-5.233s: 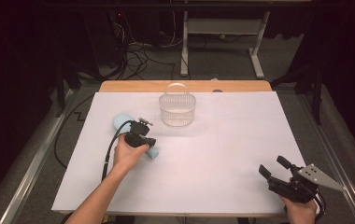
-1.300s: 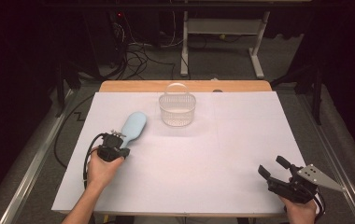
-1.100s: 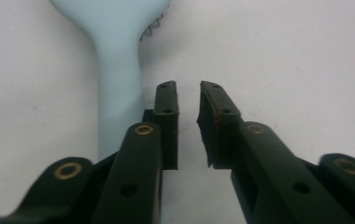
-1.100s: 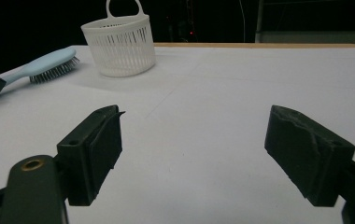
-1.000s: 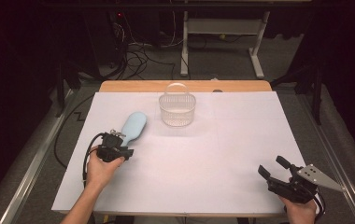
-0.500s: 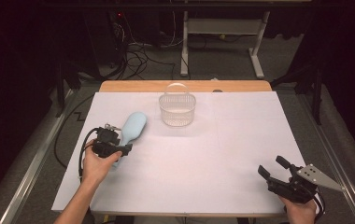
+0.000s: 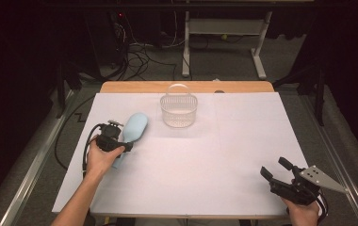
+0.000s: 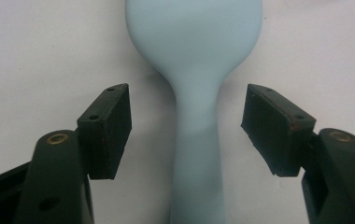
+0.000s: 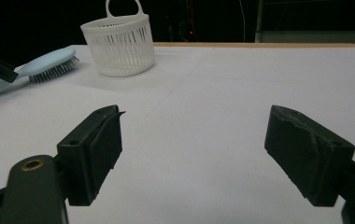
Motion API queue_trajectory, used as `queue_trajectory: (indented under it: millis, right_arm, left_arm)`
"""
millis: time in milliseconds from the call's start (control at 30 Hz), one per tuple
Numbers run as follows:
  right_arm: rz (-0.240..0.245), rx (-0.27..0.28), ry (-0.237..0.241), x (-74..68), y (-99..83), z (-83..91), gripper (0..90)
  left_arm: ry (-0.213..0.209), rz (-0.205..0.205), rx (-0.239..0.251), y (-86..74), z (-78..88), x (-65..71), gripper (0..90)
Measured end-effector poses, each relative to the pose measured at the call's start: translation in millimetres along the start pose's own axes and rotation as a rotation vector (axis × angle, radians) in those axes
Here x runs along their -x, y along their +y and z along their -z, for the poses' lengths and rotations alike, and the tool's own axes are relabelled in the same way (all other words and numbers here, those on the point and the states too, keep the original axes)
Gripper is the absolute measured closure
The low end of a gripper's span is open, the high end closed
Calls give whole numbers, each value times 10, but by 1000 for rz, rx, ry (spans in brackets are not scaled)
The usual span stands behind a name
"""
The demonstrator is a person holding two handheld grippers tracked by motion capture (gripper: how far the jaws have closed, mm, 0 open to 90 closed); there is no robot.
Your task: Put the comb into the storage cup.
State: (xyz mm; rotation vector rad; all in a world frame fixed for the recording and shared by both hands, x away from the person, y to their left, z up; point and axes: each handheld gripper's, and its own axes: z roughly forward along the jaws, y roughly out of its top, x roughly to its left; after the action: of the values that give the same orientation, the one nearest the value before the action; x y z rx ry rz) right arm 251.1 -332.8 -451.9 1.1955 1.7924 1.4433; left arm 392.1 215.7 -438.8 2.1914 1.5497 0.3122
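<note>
the left gripper (image 8: 187, 128) has just been opening its jaws: the pale blue hairbrush (image 7: 133, 131) lies bristles-down on the white table cover (image 7: 243, 155), its handle between the spread pads, untouched. likely a release just left of the white basket (image 7: 179, 109). the right gripper (image 9: 192, 156) stands open and empty. no writing is readable.

Overhead camera faces forward across the table (image 7: 243, 155); each gripper camera peers along its jaws, both catching the blue hairbrush (image 8: 194, 70) ahead
</note>
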Motion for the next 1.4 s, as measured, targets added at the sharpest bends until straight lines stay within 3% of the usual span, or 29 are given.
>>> queue_trajectory:
  millis: [367, 500, 933, 1400]
  right_arm:
    - [1, 0, -1, 1, 0, 0, 198]
    - [2, -1, 1, 0, 0, -2, 197]
    - [3, -1, 2, 0, 0, -4, 198]
    - [2, -2, 2, 0, -1, -5, 198]
  left_arm:
    - [9, 1, -26, 40, -156, -8, 406]
    - [14, -2, -34, 55, -192, 3, 478]
    - [5, -9, -29, 69, -195, 33, 618]
    - [7, -35, -19, 57, -188, 38, 672]
